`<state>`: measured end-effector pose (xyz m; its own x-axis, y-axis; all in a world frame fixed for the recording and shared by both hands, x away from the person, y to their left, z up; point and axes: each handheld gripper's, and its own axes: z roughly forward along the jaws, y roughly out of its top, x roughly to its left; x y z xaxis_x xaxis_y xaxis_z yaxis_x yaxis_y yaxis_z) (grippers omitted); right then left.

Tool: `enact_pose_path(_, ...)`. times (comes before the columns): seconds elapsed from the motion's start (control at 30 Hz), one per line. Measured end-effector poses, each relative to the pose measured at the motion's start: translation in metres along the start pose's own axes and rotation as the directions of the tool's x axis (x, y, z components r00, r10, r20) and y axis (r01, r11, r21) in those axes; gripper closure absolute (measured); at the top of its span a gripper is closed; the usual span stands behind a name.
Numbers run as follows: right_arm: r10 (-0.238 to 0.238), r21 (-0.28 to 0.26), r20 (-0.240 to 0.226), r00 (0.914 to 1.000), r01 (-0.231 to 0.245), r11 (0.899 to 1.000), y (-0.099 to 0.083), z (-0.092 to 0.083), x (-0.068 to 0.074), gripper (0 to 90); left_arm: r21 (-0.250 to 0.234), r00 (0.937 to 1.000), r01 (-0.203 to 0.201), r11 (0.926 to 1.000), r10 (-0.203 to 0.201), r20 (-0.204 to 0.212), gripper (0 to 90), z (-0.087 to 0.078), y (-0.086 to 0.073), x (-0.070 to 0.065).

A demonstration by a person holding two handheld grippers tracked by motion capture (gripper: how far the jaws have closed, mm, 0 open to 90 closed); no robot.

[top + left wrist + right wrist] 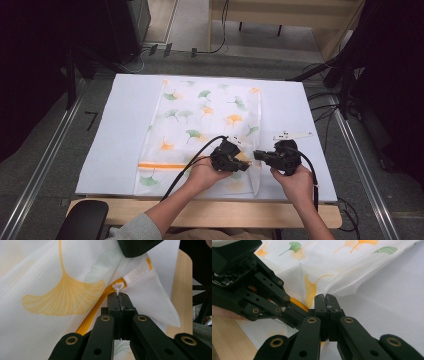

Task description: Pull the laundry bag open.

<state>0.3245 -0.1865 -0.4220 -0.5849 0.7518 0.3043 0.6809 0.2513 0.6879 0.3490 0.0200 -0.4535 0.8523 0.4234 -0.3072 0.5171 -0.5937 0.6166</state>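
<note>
A white mesh bag printed with green and orange ginkgo leaves lies flat on the white sheet. An orange zipper runs along its near end. My left gripper is shut on the small white zipper pull at the bag's near right corner. My right gripper is shut on the mesh edge of that same corner, lifting it slightly. In the high view the left gripper and right gripper face each other, tips almost meeting. The left gripper's linkage fills the left of the right gripper view.
A white sheet covers the table, whose wooden front edge shows below. A small white flat part lies right of the bag. Metal rails flank the table; a black armrest sits at the bottom left.
</note>
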Motion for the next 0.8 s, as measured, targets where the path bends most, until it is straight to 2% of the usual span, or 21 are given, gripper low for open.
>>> enact_pose_path(0.17, -0.003, 0.009, 0.002, 1.0, 0.003, 1.0, -0.0004, 0.0012, 0.0003, 90.0, 0.015, 0.9998, 0.01, 0.9998, -0.01, -0.015, 90.0, -0.0016, -0.0004, 0.0024)
enact_pose_path(0.37, 0.0, 0.004, -0.003, 1.0, 0.0, 1.0, -0.0009, 0.0024, -0.0005, 89.6, 0.001, 0.9996, 0.025, 0.9997, -0.025, -0.015, 90.0, -0.0028, 0.0002, 0.0044)
enact_pose_path(0.5, 0.002, 0.001, -0.002, 1.0, -0.002, 1.0, -0.0013, 0.003, -0.0019, 79.2, 0.003, 0.9993, 0.033, 0.9995, -0.033, -0.02, 90.0, -0.0031, -0.0001, 0.0053)
enact_pose_path(0.63, -0.008, -0.007, 0.007, 0.9999, 0.009, 1.0, -0.0031, -0.0008, -0.0005, 65.2, -0.009, 0.999, 0.036, 0.9993, -0.036, -0.025, 90.0, -0.0052, 0.0005, 0.0063)
enact_pose_path(0.67, -0.008, 0.005, 0.019, 0.9998, 0.008, 1.0, -0.0053, -0.0019, 0.0012, 59.0, -0.017, 0.9989, 0.041, 0.999, -0.041, -0.022, 90.0, -0.0052, 0.0005, 0.0065)
enact_pose_path(0.8, -0.015, 0.028, 0.035, 0.9993, 0.014, 1.0, -0.0092, -0.001, 0.0036, 56.0, -0.024, 0.9985, 0.046, 0.9987, -0.046, -0.028, 90.0, -0.0059, 0.0009, 0.0065)
